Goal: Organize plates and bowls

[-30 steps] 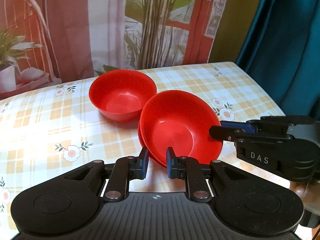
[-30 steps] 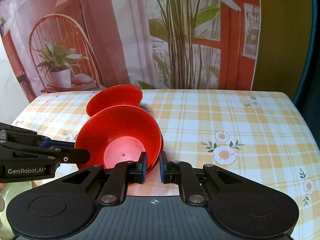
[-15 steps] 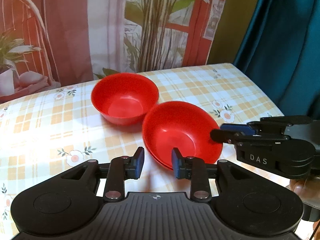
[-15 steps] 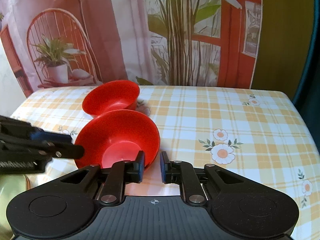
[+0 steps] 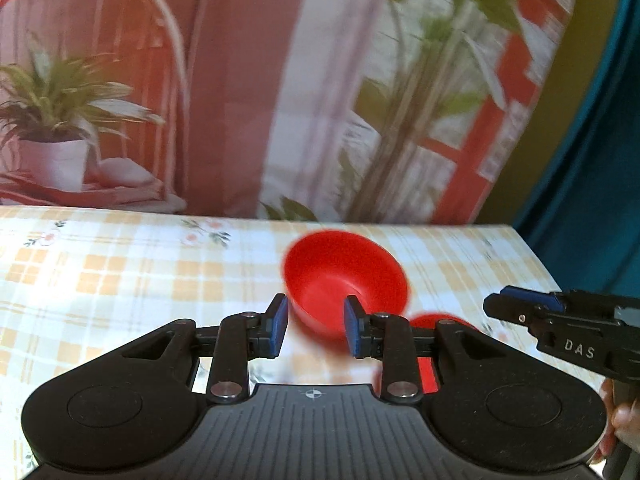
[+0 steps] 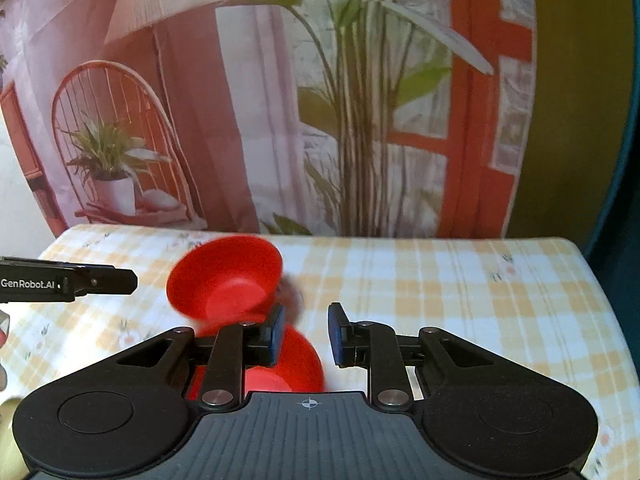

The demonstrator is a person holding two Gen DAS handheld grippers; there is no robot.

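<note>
Two red bowls sat on the counter (image 5: 120, 272), which wore a checked cloth with small flowers. The far bowl (image 5: 346, 280) stood upright toward the counter's back edge, near its middle, and nothing lay in it. The near bowl (image 5: 430, 322) sat just in front of it, closer to the front edge; in the left wrist view only a sliver of its rim showed behind the tool's right finger. In the right wrist view the far bowl (image 6: 226, 282) and the near bowl (image 6: 296, 364) appeared one behind the other, their rims close, though blur hid whether they touched. The near bowl held nothing that could be seen.

The left tool (image 5: 314, 326) hung with its blue pads spread wide, gripping nothing, the far bowl showing in the gap between them. The right tool (image 6: 306, 334) was likewise spread and empty, with its left pad in front of the near bowl's rim. Each tool showed at the edge of the other's view.

Half a second before, the right tool's pads had stood close together at the near bowl's rim; by now they had parted. The left tool's gap had widened as well. Both cameras had pulled back and tipped upward, so that the bowls sat lower and more of the painted backdrop (image 6: 280, 100) filled each view.
</note>
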